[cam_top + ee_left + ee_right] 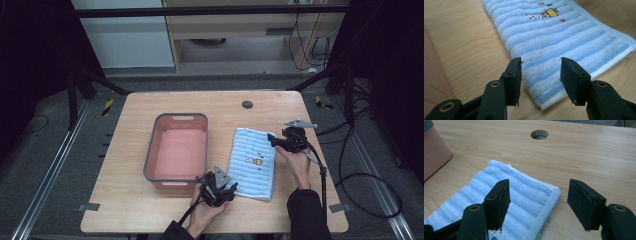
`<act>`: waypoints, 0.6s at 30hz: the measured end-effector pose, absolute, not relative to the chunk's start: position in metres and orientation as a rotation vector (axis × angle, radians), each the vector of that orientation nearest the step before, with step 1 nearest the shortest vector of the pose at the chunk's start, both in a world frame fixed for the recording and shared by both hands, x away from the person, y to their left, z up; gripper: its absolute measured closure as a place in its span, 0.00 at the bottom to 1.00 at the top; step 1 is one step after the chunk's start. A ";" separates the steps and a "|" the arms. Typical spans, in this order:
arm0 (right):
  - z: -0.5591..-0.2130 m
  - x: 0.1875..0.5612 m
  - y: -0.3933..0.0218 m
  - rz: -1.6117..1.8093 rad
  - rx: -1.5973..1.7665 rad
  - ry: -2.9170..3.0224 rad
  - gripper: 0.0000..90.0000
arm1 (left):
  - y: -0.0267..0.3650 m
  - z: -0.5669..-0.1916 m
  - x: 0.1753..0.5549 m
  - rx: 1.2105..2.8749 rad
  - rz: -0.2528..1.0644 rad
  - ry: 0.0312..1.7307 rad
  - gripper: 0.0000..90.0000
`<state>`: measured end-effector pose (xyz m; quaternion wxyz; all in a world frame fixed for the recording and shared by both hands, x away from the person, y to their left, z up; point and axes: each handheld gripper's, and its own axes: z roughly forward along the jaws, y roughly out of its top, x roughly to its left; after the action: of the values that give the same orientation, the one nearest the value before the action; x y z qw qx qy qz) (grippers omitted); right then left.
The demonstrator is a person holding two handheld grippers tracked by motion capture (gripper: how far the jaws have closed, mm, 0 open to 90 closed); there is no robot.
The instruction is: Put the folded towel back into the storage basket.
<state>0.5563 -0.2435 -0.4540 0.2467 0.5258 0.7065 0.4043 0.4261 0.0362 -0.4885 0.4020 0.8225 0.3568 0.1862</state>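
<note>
— One pale wooden worktop [150,210] takes up the middle of the room, standing on dark grey floor [60,165] with metal rails along both sides and black frame legs behind. What lies on the wood?

— Taking the pink tub [177,150] with its grey rim as the mark: it sits left of centre. Just to its right, apart from it, lies a folded blue striped towel [254,162] with a small rabbit picture [535,16] stitched on it. Beyond the tub's far right corner there is a round cable hole [247,104] in the wood.

— And the tools?

— The left tool [226,189] sits at the tub's near right corner, jaws spread wide, gripping nothing, poised over the towel's near left corner [541,106]. The right tool [272,138] is farther right of the tub, at the towel's far right corner [555,188], jaws likewise wide apart and bare, one above the cloth, one over bare wood.

— Behind all that?

— Pale cabinets [235,22] and trailing cables [315,47] past the far edge.
</note>
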 end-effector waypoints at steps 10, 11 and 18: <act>-0.473 0.564 -0.236 1.051 1.471 1.987 0.43 | 0.039 -0.498 0.430 2.065 0.431 0.955 0.56; -0.473 0.564 -0.236 1.051 1.471 1.987 0.43 | 0.040 -0.499 0.431 2.061 0.431 0.960 0.56; -0.487 0.565 -0.239 1.030 1.506 1.993 0.45 | 0.042 -0.503 0.435 2.058 0.404 1.007 0.56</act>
<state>0.5652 -0.2389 -0.4869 0.2178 0.5440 0.7198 0.3721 0.4346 0.0419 -0.5033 0.3965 0.8122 0.3972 0.1593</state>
